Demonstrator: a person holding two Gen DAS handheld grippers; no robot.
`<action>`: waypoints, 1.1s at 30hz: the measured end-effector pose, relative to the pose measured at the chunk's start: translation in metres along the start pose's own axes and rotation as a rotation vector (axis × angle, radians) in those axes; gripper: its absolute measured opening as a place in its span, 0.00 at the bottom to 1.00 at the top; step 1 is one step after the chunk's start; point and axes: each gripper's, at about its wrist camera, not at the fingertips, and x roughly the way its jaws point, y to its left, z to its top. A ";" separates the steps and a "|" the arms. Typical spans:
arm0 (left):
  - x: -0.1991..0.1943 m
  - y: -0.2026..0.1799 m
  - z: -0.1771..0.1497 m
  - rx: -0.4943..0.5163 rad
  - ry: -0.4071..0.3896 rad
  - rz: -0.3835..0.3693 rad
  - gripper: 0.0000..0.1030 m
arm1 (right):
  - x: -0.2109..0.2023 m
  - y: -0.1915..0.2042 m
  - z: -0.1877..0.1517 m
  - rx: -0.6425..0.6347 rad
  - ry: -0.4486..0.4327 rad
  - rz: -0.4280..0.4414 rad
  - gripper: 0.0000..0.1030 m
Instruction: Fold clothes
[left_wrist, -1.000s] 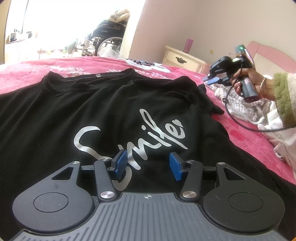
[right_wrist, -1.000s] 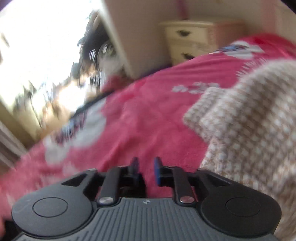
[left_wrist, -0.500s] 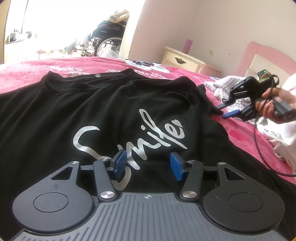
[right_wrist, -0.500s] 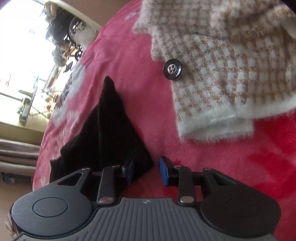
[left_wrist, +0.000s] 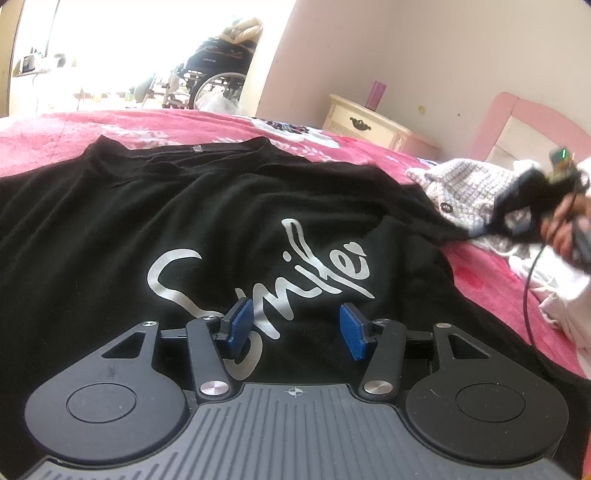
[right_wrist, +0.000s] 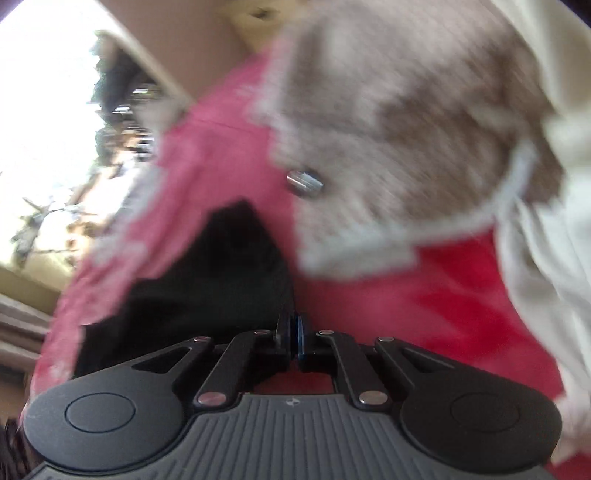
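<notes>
A: Bedspread (left_wrist: 55, 129) first, pink, running from the left edge to the right of the left wrist view. Over most of it lies the black T-shirt (left_wrist: 129, 229), front up, collar toward the top of the frame, hem toward the bottom, the silver "Smile" print at centre.

B: So its long axis runs bottom to top in that view?

A: Yes, with one sleeve (left_wrist: 436, 221) drawn out toward the right edge. Next down in size, the checked knit garment (left_wrist: 458, 184) bunched at upper right, just beyond that sleeve.

B: And the tools?

A: The left gripper (left_wrist: 295, 326) hovers low over the print at the bottom centre, pads spread wide, nothing between them. The right gripper (right_wrist: 291, 334) sits at the sleeve tip; in its own view the pads are pressed together at the black cloth's edge (right_wrist: 221, 280), and I judge they pinch it, though blur hides the bite.

B: Which is nearer the sleeve?

A: The right one, plainly. The shirt body lies to its left in the left wrist view, so any fold inward would travel from the right edge toward centre, across the long axis.
</notes>
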 end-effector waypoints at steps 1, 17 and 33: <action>0.000 0.001 0.000 -0.004 0.000 -0.003 0.50 | 0.003 -0.006 -0.003 0.005 0.001 -0.020 0.03; 0.001 0.005 0.000 -0.019 -0.008 -0.018 0.51 | 0.004 0.043 0.021 -0.270 -0.176 -0.066 0.37; 0.002 0.003 -0.001 -0.007 -0.011 -0.013 0.51 | 0.078 0.058 0.084 -0.195 -0.175 -0.008 0.11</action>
